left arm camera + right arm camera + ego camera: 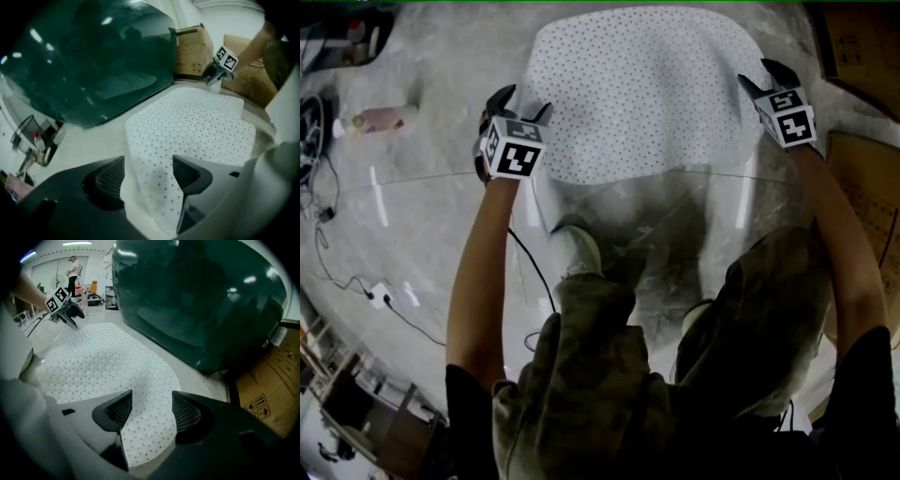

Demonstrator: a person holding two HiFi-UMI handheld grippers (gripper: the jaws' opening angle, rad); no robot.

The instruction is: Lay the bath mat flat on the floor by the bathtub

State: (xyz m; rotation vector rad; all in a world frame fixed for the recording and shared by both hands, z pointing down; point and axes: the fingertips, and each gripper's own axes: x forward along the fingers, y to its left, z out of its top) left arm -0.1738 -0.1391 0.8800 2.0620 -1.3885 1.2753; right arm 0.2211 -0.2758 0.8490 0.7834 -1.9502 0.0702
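Two grippers flanked the bath mat (642,94) in the head view, the left gripper (525,103) and the right gripper (761,75) at its near corners, with the mat spread on the floor (431,216). In the left gripper view the jaws stood apart, a humped corner lying loose between them and the bathtub (93,61) just beyond. The right gripper view showed the same: jaws parted, corner unclamped. We judged that a careless withdrawal could catch a corner on a jaw and fold it back.
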